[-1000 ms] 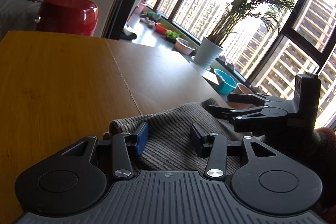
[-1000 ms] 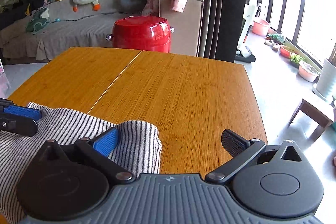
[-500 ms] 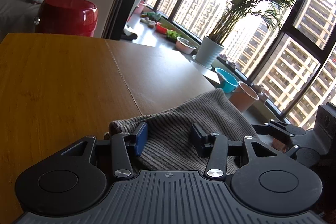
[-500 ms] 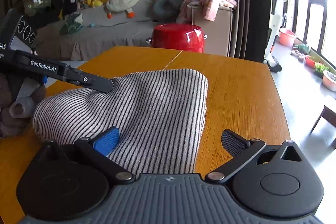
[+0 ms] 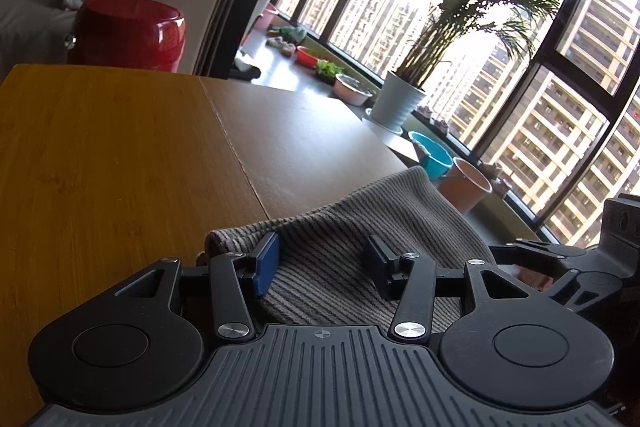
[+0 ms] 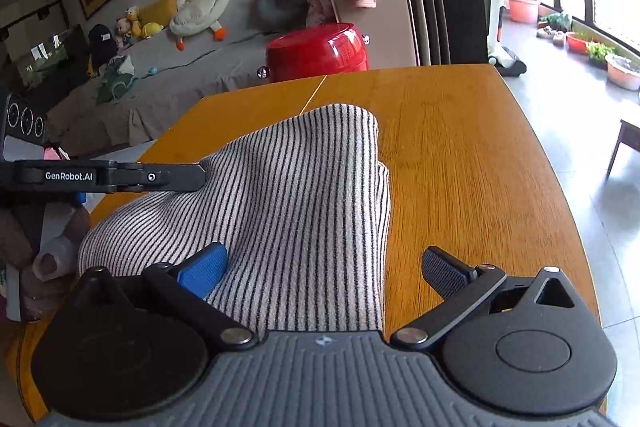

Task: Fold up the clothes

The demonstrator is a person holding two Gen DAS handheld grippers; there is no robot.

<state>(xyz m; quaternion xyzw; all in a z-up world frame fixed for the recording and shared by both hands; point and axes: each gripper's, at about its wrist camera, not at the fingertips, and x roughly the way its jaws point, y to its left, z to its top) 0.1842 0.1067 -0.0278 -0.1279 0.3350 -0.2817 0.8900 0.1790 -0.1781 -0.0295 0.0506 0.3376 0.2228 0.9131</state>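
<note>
A grey striped garment (image 6: 304, 195) lies folded on the wooden table (image 6: 472, 163). It also shows in the left wrist view (image 5: 360, 223). My left gripper (image 5: 320, 263) is open, its blue pads on either side of the cloth, above it. My right gripper (image 6: 324, 267) is open wide over the garment's near end; its blue left pad (image 6: 204, 267) rests on the cloth and its right finger is over bare wood. The left gripper's finger (image 6: 120, 177) shows at the left of the right wrist view. The right gripper (image 5: 580, 267) shows at the right of the left wrist view.
A red stool (image 6: 320, 51) stands beyond the table's far edge. A sofa (image 6: 180, 67) with plush toys is behind it. Plant pots (image 5: 400, 103) and buckets stand by the window. The table's right edge (image 6: 560, 163) drops to the floor.
The right gripper drew back and turned left, so it now looks along the garment. The garment now lies as a longer folded mound. The left gripper barely moved.
</note>
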